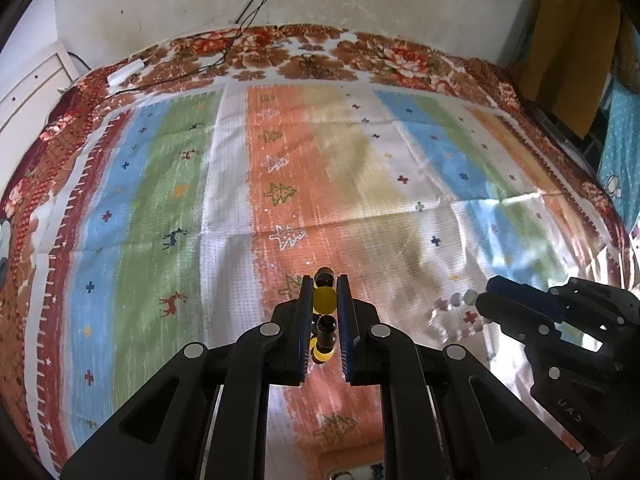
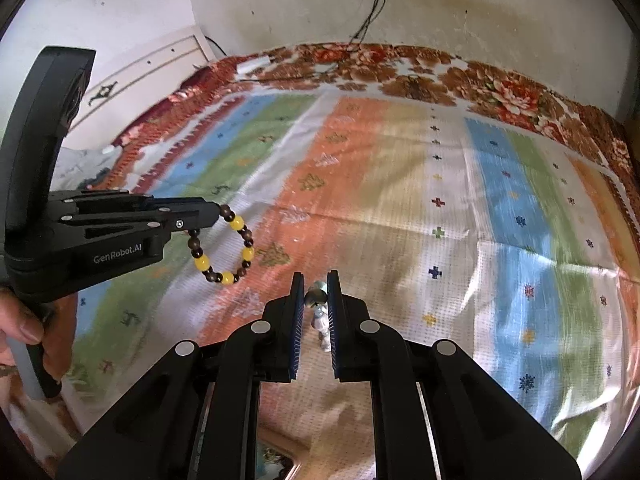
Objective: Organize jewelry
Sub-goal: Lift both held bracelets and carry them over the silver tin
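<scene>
Black linkage arms fill the bottom of each wrist view, and beyond them both pairs of tongs are clamped on jewelry and lifted clear of the bed. Left tongs (image 1: 325,294) pinch a bracelet of yellow and dark brown beads (image 1: 324,298) by one yellow bead; from the right wrist view the rest of its loop hangs free below and beside the tips, touching nothing. Right tongs (image 2: 316,292) grip a bracelet of clear and pale pink beads (image 2: 322,320), whose loop dangles under the tips and looks blurred.

Below both lies the striped cloth (image 1: 280,168) spread over a flowered bedspread (image 1: 248,48), with no tray or box visible ahead. A framed edge (image 2: 280,460) shows just beneath the right tongs, too cut off to identify.

Carrying well probably means keeping both grips firm and the travel smooth, since round beads may roll out of flat pads and a swinging loop could snag the other tool. Keep the two bracelets apart, lower each until its loop rests on the target, and only then release.
</scene>
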Available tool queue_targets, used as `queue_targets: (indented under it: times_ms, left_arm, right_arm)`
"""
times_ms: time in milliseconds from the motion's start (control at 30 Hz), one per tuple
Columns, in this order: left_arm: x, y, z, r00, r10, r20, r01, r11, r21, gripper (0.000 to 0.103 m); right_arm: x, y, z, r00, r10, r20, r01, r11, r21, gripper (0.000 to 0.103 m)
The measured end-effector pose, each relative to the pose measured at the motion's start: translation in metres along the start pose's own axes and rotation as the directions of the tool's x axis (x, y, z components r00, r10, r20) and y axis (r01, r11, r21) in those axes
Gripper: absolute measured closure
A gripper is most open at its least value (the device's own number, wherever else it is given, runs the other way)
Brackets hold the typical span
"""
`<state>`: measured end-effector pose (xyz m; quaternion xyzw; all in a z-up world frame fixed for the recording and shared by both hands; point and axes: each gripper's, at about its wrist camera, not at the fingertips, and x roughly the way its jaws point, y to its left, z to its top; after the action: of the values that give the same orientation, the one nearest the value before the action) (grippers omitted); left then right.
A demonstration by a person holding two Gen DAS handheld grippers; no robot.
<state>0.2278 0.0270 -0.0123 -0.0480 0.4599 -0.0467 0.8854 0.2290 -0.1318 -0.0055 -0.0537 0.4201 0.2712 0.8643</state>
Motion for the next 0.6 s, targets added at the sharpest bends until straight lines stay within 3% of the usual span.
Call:
queue_targets:
  times_ms: [600]
  left_arm:
    - [-0.057, -0.017, -0.026, 0.993, -0.072, 0.098, 0.071, 0.997, 0.014, 0.092]
  right_arm:
    - [-0.043, 0.029, -0.017, 0.996, 0.068, 0.062, -0.064, 0.996, -0.069, 0.091]
